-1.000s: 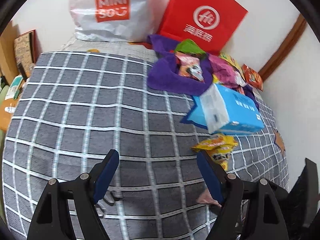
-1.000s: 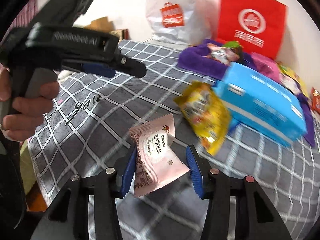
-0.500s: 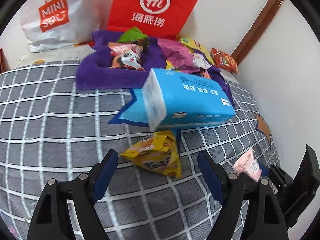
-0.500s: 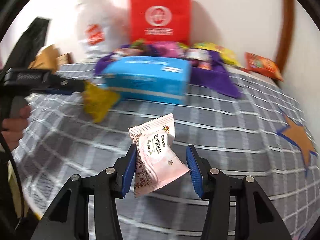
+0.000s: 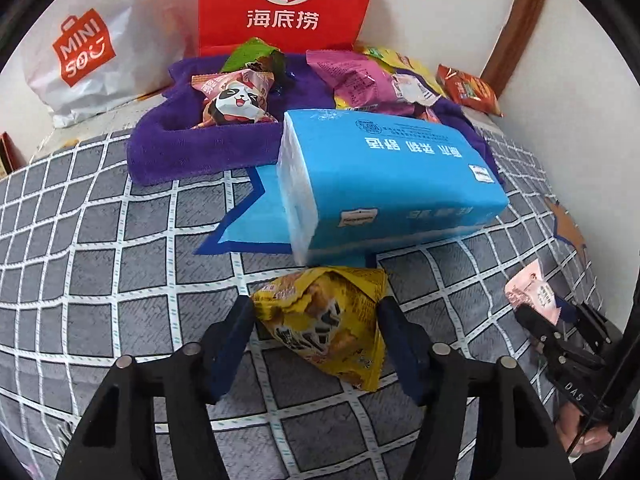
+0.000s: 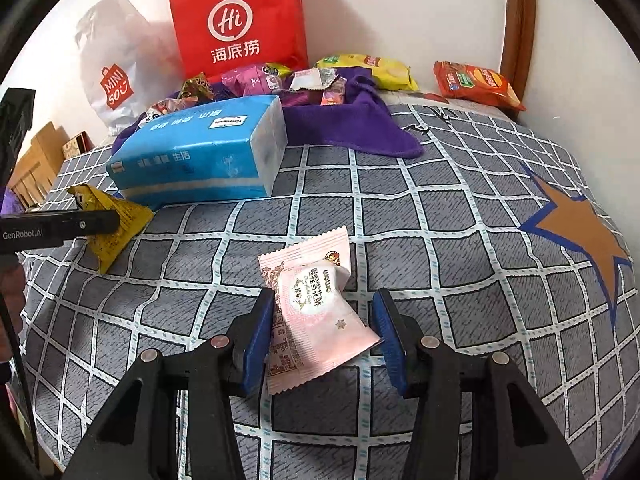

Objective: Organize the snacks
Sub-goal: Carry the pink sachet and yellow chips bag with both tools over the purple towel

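Left tongs (image 5: 316,318) were closing around the yellow snack packet (image 5: 328,320); the packet sat between the blue pads with both pads at its edges, its lower corner lying on the checked bedspread (image 5: 100,272). Whether the pads already pressed it firmly I could not tell for certain, though they looked to be touching. Right tongs (image 6: 324,332) stood partly closed on the pink snack packet (image 6: 316,312): the left pad was against the wrapper, the right pad met the packet's lower corner, and the packet stuck up and forward between them.

The yellow packet lay just in front of the blue tissue pack (image 5: 384,176), which rested on the bed's blue star print. In the right wrist view the same yellow packet (image 6: 116,224) showed at far left, under the other tool's black finger.

Behind the tissue pack was a purple towel (image 5: 192,148) carrying a panda-print packet (image 5: 236,100), a green packet (image 5: 252,54) and a magenta packet (image 5: 356,80). An orange-red chip bag (image 6: 476,84) and a yellow bag (image 6: 372,70) lay further right, near the wall. A red paper bag (image 6: 236,20) and a white shopping bag (image 5: 92,60) stood against the wall at the back. An orange star print (image 6: 580,236) marked the bedspread right of the pink packet.
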Demonstrator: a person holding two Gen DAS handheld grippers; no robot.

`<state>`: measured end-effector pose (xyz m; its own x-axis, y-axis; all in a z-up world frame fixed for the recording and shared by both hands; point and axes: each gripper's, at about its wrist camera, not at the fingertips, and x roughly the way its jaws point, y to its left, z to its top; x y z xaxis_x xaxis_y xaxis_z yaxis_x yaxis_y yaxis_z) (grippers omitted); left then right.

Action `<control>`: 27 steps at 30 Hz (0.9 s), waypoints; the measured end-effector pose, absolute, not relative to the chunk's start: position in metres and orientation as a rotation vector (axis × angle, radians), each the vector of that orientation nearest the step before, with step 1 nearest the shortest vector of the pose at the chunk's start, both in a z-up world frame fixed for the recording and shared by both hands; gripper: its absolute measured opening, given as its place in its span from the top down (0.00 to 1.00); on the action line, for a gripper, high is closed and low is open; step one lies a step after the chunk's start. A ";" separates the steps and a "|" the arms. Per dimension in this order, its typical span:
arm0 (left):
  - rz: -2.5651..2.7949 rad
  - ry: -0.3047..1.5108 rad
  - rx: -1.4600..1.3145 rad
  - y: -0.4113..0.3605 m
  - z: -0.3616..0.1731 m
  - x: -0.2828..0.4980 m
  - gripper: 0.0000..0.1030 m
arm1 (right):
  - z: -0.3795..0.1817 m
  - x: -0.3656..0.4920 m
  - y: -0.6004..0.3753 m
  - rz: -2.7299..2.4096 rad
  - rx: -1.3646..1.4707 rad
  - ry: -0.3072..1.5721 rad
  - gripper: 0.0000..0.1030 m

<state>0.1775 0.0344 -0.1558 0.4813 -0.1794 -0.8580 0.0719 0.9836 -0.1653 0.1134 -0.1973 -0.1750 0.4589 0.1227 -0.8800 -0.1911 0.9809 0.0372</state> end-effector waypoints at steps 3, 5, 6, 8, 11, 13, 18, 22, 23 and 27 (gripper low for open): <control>-0.155 1.044 -0.119 0.034 -0.154 0.174 0.47 | -0.176 0.113 -0.195 0.191 -0.079 1.078 0.52; -0.157 1.042 -0.148 0.035 -0.152 0.170 0.47 | -0.176 0.113 -0.196 0.192 -0.077 1.078 0.52; -0.158 1.040 -0.152 0.035 -0.152 0.168 0.48 | -0.176 0.113 -0.196 0.194 -0.073 1.078 0.52; -0.163 1.033 -0.157 0.034 -0.147 0.160 0.48 | -0.175 0.113 -0.197 0.197 -0.066 1.076 0.52; -0.169 1.031 -0.157 0.032 -0.143 0.147 0.48 | -0.174 0.111 -0.197 0.197 -0.063 1.063 0.52; -0.168 1.031 -0.151 0.030 -0.141 0.140 0.48 | -0.173 0.110 -0.196 0.192 -0.068 1.060 0.52; -0.165 1.028 -0.157 0.030 -0.134 0.120 0.48 | -0.171 0.109 -0.196 0.190 -0.069 1.057 0.53; -0.164 1.004 -0.161 0.034 -0.123 0.105 0.48 | -0.165 0.107 -0.204 0.191 -0.029 1.056 0.53; -0.165 0.999 -0.158 0.034 -0.121 0.103 0.48 | -0.161 0.104 -0.206 0.193 -0.026 1.052 0.53; -0.162 0.970 -0.145 0.034 -0.107 0.093 0.48 | -0.144 0.095 -0.211 0.184 -0.012 1.030 0.53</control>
